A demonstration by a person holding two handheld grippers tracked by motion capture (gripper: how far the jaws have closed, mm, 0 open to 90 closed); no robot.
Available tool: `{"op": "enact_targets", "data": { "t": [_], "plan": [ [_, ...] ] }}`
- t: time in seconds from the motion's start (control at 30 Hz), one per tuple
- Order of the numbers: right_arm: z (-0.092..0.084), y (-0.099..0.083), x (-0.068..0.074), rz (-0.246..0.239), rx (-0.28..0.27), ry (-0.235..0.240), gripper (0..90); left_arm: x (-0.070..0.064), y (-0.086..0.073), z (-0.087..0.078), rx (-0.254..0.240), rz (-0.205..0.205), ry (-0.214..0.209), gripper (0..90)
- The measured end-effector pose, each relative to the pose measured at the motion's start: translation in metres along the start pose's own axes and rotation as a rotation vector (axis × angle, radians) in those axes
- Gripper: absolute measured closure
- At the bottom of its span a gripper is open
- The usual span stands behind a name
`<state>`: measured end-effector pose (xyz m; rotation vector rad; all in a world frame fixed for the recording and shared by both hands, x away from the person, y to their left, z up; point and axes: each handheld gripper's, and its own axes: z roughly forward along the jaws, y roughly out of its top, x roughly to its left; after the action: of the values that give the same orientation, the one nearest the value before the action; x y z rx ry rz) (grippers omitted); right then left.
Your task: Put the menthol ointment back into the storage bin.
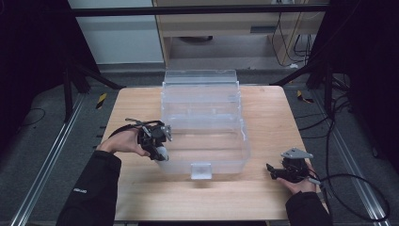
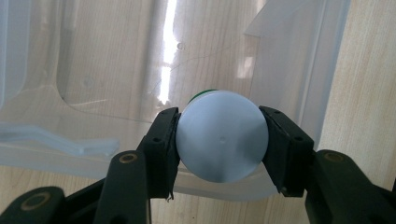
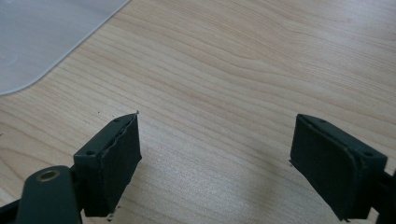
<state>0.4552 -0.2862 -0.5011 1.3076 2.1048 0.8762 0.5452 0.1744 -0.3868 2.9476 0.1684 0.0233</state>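
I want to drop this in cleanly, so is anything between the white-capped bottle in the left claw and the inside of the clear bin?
Nothing visible blocks it. The left claw grips the white-capped bottle right at the clear bin's near-left corner rim. The lid is swung back, and the floor below looks bare.

A: State the colour of the bottle (image 2: 219,142) between the black jaws of the left gripper (image 2: 219,140).
B: Pale bluish-white base; green edge at 12 o'clock behind it.
A: The storage box (image 1: 235,101)?
B: Clear, colourless plastic with white glare streaks.
A: The table (image 1: 268,122)?
B: Light wood, fine wavy grain.
A: The right gripper (image 3: 215,163)?
B: Black pads; brass-coloured rivet at 8 o'clock.
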Motion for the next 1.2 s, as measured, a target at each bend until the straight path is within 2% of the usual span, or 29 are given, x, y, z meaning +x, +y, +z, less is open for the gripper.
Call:
{"op": "enact_targets", "data": {
  "t": [0.17,0.37,0.5,0.57,0.6,0.67,0.7,0.83,0.9,1.03,1.1,1.2],
  "plan": [
    [0.0,0.0,0.0,0.0,0.003,0.002,16.1,0.0,0.001,0.003,0.013,-0.002,0.01,47.5],
    [0.0,0.0,0.0,0.002,0.004,0.003,16.0,0.0,-0.001,-0.001,0.0,-0.008,0.02,46.1],
    [0.0,0.0,0.0,0.005,0.005,0.002,16.0,-0.002,-0.003,-0.007,-0.031,-0.008,0.035,45.9],
    [0.0,0.0,-0.001,0.002,0.003,-0.002,16.1,-0.006,-0.006,-0.015,-0.072,-0.013,0.058,45.5],
    [-0.001,0.0,-0.001,0.004,0.003,-0.001,16.1,-0.006,-0.006,-0.015,-0.072,-0.013,0.058,44.7],
    [-0.001,0.0,-0.001,0.007,0.003,-0.002,16.1,-0.008,-0.008,-0.021,-0.11,-0.028,0.076,43.4],
    [-0.001,0.0,-0.001,0.008,0.003,-0.003,16.1,-0.01,-0.01,-0.025,-0.136,-0.05,0.09,41.3],
    [-0.002,0.0,-0.001,0.012,-0.003,-0.006,16.1,-0.016,-0.017,-0.031,-0.19,-0.078,0.148,35.4],
    [-0.002,0.0,-0.002,0.009,-0.007,-0.009,16.0,-0.02,-0.023,-0.035,-0.231,-0.108,0.175,34.2],
    [-0.003,0.0,-0.002,0.019,-0.01,-0.008,16.0,-0.027,-0.034,-0.038,-0.316,-0.185,0.228,25.8],
    [-0.003,0.0,-0.002,0.019,-0.012,-0.008,16.0,-0.031,-0.042,-0.04,-0.372,-0.243,0.26,24.2],
    [-0.003,0.0,-0.002,0.025,-0.013,-0.009,16.0,-0.038,-0.056,-0.04,-0.472,-0.352,0.299,23.2]
  ]
}}
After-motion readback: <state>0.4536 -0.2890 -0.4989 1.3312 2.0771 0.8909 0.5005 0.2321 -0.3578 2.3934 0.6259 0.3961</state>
